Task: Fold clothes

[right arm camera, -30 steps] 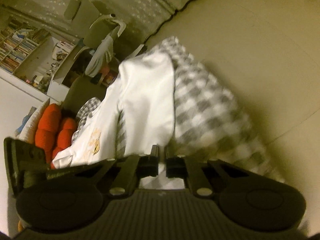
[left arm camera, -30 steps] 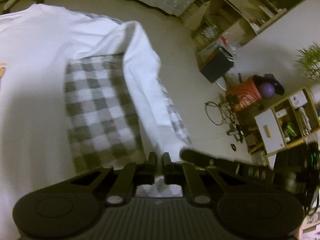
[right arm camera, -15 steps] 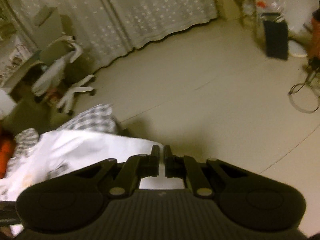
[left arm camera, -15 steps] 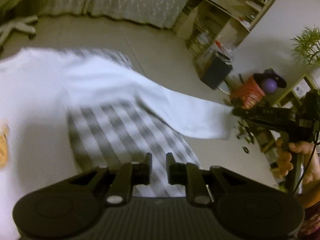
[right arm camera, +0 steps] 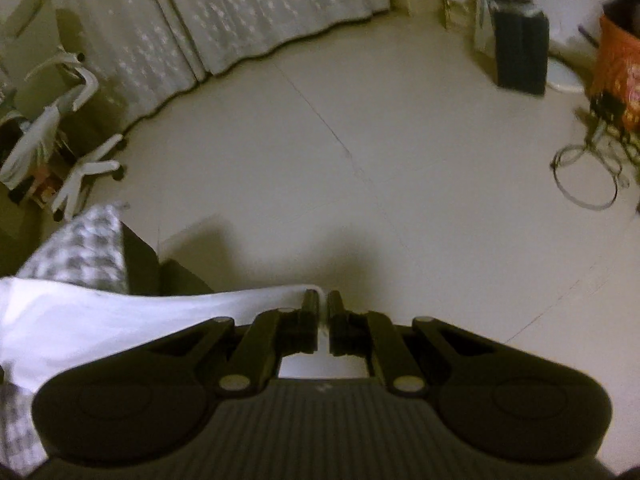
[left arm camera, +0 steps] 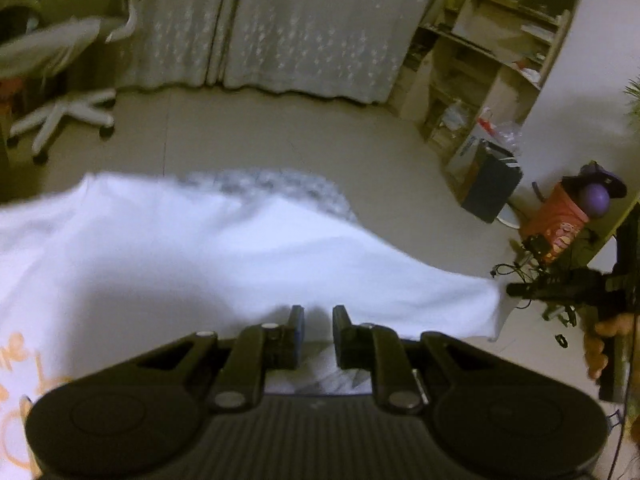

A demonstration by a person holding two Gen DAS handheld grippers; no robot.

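White shirt (left arm camera: 208,264) spread over checked cloth (right arm camera: 80,252), one corner drawn out above the floor (right arm camera: 360,160). Right gripper (right arm camera: 323,312) jaws pinched on that corner. Left gripper (left arm camera: 318,326) jaws narrow, apart, gripping nothing. Orange bag (left arm camera: 560,220) holds a purple ball (left arm camera: 596,197).

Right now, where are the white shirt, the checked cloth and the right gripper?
white shirt (left arm camera: 248,264): left wrist view, on its stretched middle.
checked cloth (right arm camera: 80,252): right wrist view, on the corner showing beyond the shirt.
right gripper (right arm camera: 323,320): right wrist view, between its fingertips, pinching the shirt's edge.
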